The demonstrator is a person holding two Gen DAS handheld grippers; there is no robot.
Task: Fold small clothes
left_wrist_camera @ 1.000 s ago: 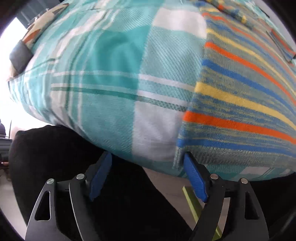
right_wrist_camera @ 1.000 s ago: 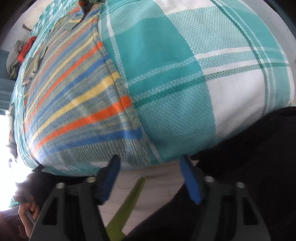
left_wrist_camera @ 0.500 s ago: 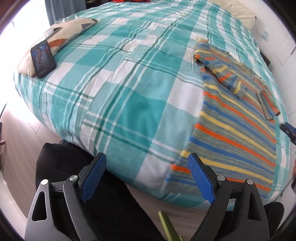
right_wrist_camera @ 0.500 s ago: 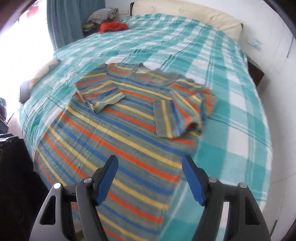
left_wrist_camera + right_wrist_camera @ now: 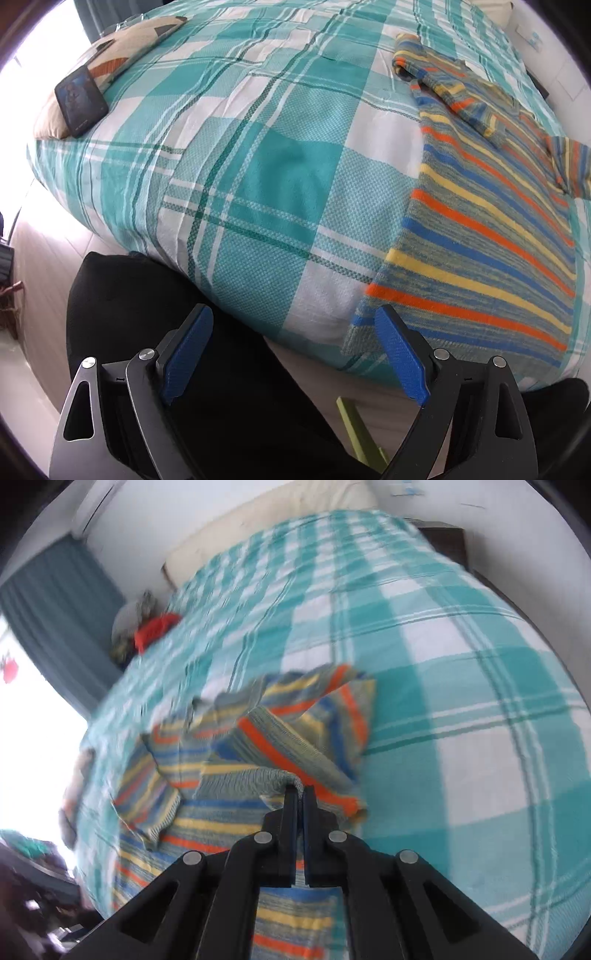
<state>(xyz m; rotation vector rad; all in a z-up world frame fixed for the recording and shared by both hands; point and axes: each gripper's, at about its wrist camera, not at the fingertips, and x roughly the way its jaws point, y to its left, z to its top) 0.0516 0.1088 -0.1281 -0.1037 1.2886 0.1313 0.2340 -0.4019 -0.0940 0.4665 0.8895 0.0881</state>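
Our right gripper (image 5: 300, 794) has its fingers pressed together on a ribbed edge of the striped knit sweater (image 5: 236, 775), pinching it up off the bed (image 5: 461, 701). The sweater lies on the teal plaid bedspread (image 5: 277, 166). Our left gripper (image 5: 291, 354) hangs over the bed's near edge, fingers spread wide with nothing between them, just beside the sweater's hem.

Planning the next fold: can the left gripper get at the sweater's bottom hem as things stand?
Probably yes. The left gripper is open and empty, and the sweater hem hangs over the bed edge just past its right finger, with nothing between. The right gripper is shut on a sleeve, well away.
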